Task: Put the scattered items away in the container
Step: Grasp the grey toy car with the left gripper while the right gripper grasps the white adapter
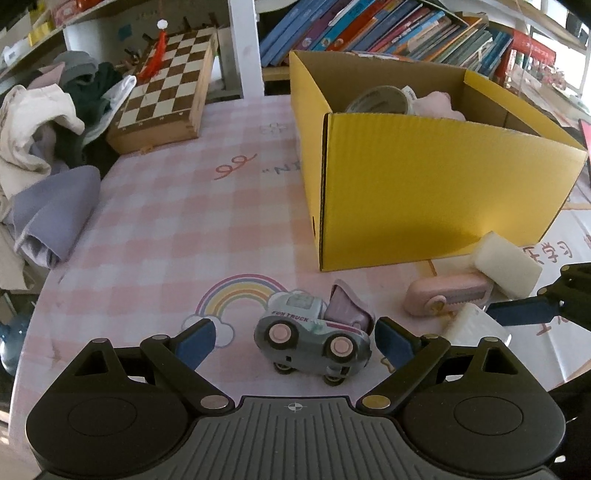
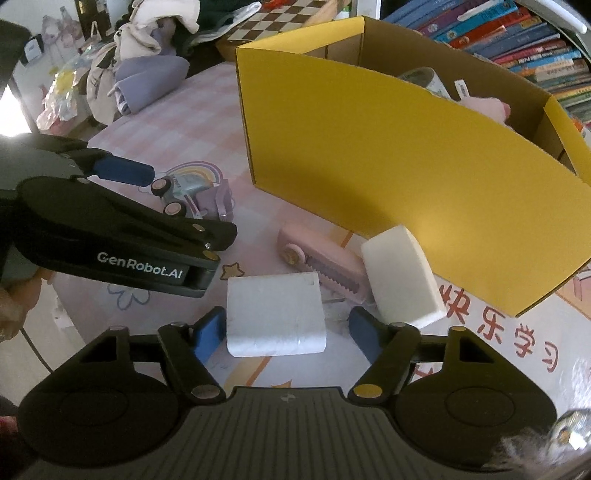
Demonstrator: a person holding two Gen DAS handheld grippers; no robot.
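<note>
A lived-in home, likely a child's study corner: a bookshelf [image 1: 388, 33] crammed with picture books, a wooden chessboard [image 1: 166, 88], heaped clothes [image 1: 48, 122] and a bench [image 1: 184, 221] under a pink checked cloth printed with a rainbow [image 1: 236, 295].

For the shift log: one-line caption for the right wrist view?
Right gripper open around a white block on the table, yellow box just beyond.
</note>
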